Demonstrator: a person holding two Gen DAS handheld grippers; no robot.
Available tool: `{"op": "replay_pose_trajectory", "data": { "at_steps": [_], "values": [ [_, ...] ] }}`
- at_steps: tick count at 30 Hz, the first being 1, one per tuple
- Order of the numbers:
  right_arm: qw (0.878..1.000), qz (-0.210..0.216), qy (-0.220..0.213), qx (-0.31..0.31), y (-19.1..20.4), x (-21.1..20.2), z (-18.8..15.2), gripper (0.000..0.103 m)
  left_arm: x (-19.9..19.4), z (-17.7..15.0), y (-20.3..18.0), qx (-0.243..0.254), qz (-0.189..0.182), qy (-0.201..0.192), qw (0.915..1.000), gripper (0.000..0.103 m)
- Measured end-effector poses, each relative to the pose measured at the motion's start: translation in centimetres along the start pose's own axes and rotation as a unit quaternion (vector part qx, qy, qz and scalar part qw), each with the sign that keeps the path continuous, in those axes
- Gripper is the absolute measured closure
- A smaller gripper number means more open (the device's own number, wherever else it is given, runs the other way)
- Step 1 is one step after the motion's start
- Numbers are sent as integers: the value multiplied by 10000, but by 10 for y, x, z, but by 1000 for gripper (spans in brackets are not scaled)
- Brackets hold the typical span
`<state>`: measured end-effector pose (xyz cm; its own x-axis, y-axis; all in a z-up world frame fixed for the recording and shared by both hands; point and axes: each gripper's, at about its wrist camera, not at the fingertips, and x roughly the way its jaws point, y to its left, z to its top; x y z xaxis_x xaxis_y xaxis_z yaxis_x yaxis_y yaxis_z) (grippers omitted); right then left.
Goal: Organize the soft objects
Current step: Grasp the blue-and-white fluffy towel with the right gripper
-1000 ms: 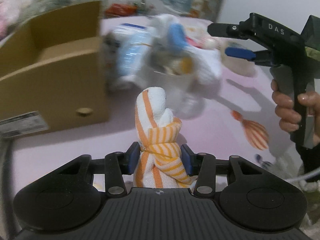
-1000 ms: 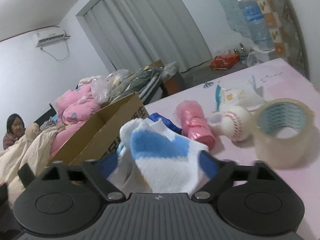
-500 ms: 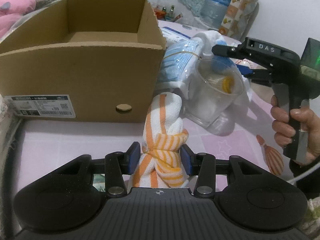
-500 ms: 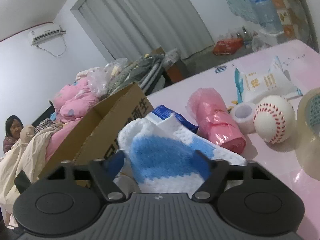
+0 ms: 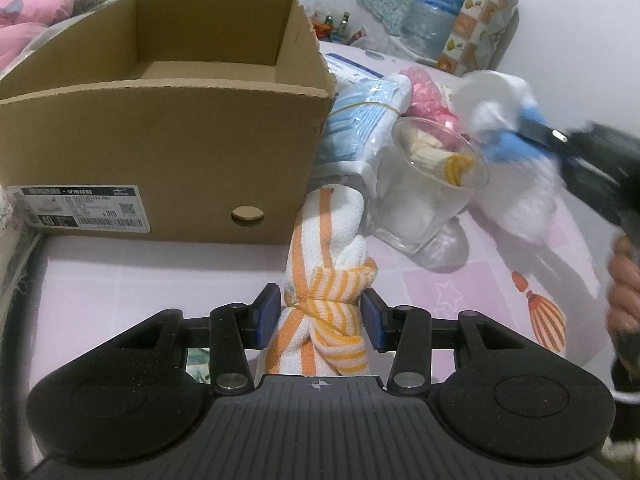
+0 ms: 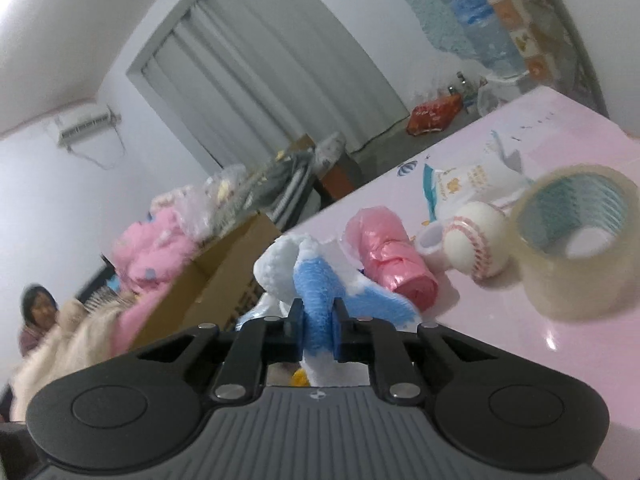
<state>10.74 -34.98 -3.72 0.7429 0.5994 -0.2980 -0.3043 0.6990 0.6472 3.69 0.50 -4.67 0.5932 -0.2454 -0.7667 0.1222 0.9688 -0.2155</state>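
My left gripper [image 5: 319, 318] is shut on a knotted white cloth with orange stripes [image 5: 326, 280], which it holds upright just above the pink table in front of the cardboard box [image 5: 160, 132]. The box is open and looks empty. My right gripper [image 6: 318, 330] is closing its jaws on a bunched blue and white cloth [image 6: 316, 284], and the pads pinch the blue part. In the left wrist view that right gripper [image 5: 536, 130] is blurred, and the blue and white cloth [image 5: 516, 184] hangs to the right of a glass cup [image 5: 428, 196].
The glass cup holds small rolled cloths. A pack of blue masks [image 5: 360, 120] leans between box and cup. A pink plastic roll [image 6: 392, 256], a baseball [image 6: 476, 244], a tape roll [image 6: 576, 240] and a tissue pack [image 6: 468, 184] lie further along. A person [image 6: 36, 316] sits far left.
The right gripper has narrowed onto the blue and white cloth, rolled, and carried it rightwards off the glass cup. The left gripper swung to face the box, then stayed still with the striped cloth.
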Motion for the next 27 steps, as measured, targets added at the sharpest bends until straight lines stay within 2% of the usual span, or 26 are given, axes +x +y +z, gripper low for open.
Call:
{"op": "replay_pose_trajectory", "data": {
  "at_steps": [3, 6, 7, 11, 13, 15, 17, 18, 21, 23, 27],
  "values": [
    [9977, 394, 43, 545, -13, -27, -11, 63, 1, 0, 2, -24, -18, -1, 10000, 59],
    [9871, 893, 231, 1307, -33, -45, -28, 63, 2, 0, 3, -45, -36, -2, 10000, 59],
    [9858, 889, 235, 1407, -38, -48, -33, 63, 2, 0, 3, -49, -40, -3, 10000, 59],
    [9922, -41, 127, 1243, -54, -59, -49, 63, 2, 0, 2, -55, -31, -13, 10000, 59],
    [9945, -634, 20, 828, -53, -64, -56, 63, 2, -1, 1, -36, -13, -17, 10000, 59],
    [9924, -1220, -2, 155, -44, -65, -60, 63, 2, -1, 1, -36, -6, -13, 10000, 59],
    [9853, -1603, 189, -565, -33, -60, -66, 63, 1, -1, 0, -28, 4, -12, 10000, 59],
    [9779, -1798, 332, -1017, -25, -55, -70, 63, 1, -1, -1, -25, 9, -10, 10000, 59],
    [9528, -2102, 571, -2113, 1, -47, -82, 63, 1, 0, 0, -30, 14, -8, 10000, 59],
    [9435, -2098, 675, -2473, 11, -49, -85, 62, 1, 0, -1, -32, 16, -9, 10000, 59],
    [9449, -1937, 410, -2607, 15, -67, -73, 60, 2, 0, 1, -50, 4, -1, 10000, 59]
  ]
}}
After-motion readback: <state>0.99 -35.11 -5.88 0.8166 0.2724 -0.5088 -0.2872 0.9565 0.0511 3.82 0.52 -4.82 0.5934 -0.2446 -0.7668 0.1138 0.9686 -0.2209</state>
